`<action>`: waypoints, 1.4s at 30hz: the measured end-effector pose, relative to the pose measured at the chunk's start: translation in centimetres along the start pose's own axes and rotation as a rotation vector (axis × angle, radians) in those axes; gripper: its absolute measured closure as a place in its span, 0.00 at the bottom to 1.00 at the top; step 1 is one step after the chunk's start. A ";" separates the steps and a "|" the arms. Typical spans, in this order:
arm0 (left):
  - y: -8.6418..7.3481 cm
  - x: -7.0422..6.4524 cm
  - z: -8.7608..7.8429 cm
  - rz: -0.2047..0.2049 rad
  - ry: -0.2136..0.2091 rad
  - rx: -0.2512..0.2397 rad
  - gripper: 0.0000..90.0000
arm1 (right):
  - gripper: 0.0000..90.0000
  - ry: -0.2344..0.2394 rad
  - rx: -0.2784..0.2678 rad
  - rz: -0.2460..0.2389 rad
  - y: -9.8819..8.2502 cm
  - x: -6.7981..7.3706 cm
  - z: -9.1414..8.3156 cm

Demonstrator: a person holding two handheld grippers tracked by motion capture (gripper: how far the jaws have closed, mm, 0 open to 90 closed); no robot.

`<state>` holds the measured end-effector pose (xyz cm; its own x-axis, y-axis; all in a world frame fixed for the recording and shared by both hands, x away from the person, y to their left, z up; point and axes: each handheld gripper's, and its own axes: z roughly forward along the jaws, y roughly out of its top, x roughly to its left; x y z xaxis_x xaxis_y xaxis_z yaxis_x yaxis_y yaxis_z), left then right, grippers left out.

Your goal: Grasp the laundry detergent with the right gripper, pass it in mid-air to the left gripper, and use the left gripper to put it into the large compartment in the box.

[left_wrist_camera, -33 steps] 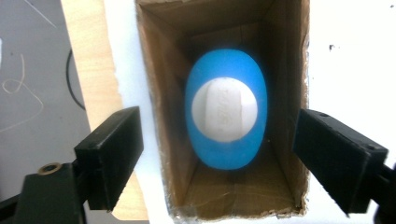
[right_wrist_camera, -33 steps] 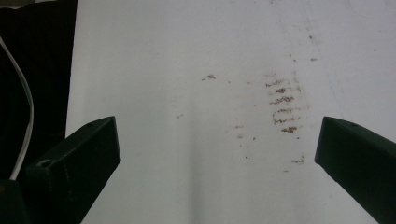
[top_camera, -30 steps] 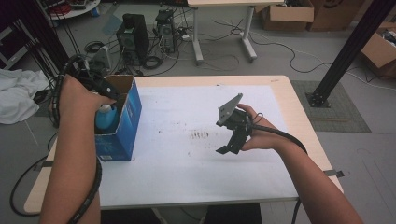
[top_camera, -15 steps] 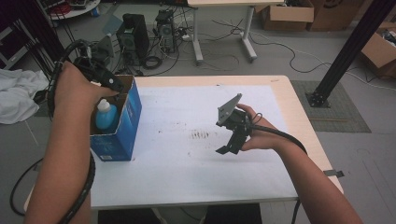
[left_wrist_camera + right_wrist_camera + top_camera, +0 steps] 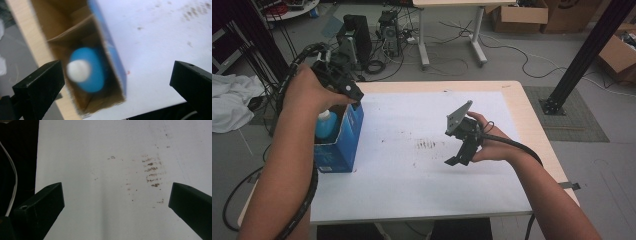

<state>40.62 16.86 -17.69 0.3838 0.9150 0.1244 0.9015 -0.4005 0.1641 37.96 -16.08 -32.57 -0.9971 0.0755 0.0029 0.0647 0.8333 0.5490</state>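
Note:
An open blue cardboard box (image 5: pixel 343 144) stands at the table's left edge with a blue bottle (image 5: pixel 326 125) upright inside it. From the left gripper view I look down on the bottle (image 5: pixel 87 69), its white cap up, inside the box (image 5: pixel 113 57). My left gripper (image 5: pixel 343 85) hovers above the box, lifted off the bottle; its jaws have just been opening and stand wide with nothing between them (image 5: pixel 117 80). My right gripper (image 5: pixel 460 150) is held over the middle of the white sheet (image 5: pixel 422 150), jaws wide apart and empty (image 5: pixel 116 202).
Brown smudges (image 5: pixel 427 145) mark the white sheet near the middle. The wooden table edge (image 5: pixel 532 125) runs along the right. Past the table's far side are a white desk frame (image 5: pixel 447 35), cables and cardboard boxes (image 5: pixel 522 15); a black post (image 5: pixel 582 55) rises at the right.
My left gripper let go of the bottle, opened wide and rose up and away from the box. The bottle stays standing in the box. My right gripper kept still.

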 end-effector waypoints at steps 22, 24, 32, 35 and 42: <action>-0.5 -6.3 2.9 0.709 -0.230 0.025 0.00 | 0.00 -0.005 0.068 0.018 -0.3 -0.1 -0.2; -0.5 -6.7 3.1 0.750 -0.227 0.032 0.00 | 0.00 -0.005 0.068 0.017 -0.2 -0.2 -0.2; -0.3 -8.0 3.9 0.846 -0.229 0.067 0.00 | 0.00 -0.004 0.081 0.013 0.0 -0.4 -0.5; -0.1 -8.1 4.1 0.865 -0.238 0.062 0.00 | 0.00 -0.008 0.088 0.024 -0.1 -0.6 -0.6; 0.1 -8.1 4.2 0.867 -0.248 0.052 0.00 | 0.00 -0.012 0.098 0.032 -0.3 -1.0 -0.6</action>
<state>38.45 9.62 -22.81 0.9596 0.2796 -0.0319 0.2811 -0.9575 0.0653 38.91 -16.70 -32.26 -0.9940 0.1092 0.0094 0.1010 0.8798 0.4644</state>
